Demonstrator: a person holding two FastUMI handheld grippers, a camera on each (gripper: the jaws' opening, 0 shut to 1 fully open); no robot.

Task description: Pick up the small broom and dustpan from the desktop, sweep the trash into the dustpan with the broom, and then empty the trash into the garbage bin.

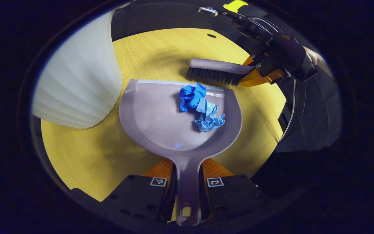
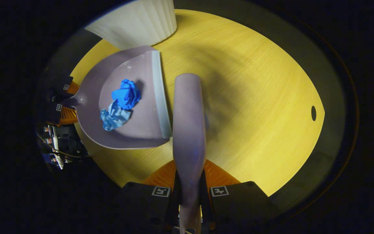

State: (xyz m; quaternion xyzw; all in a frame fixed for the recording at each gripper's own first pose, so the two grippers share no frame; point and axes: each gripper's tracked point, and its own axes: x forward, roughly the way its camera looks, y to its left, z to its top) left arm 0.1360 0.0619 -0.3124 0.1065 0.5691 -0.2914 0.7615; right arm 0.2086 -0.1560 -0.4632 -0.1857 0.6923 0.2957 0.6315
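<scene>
Clamped between the left gripper's (image 1: 187,185) jaws is the handle of the dustpan (image 1: 161,117), whose pan spreads straight ahead of them on the yellow desktop (image 1: 76,152). Two crumpled blue paper scraps (image 1: 200,107) lie inside the pan, toward its front lip. Ahead-left of these jaws stands the white ribbed garbage bin (image 1: 80,87). Just beyond the lip, the broom (image 1: 216,71) has its bristles pointing down. Its handle is gripped between the right gripper's (image 2: 189,191) jaws, with the dustpan just left of them.
</scene>
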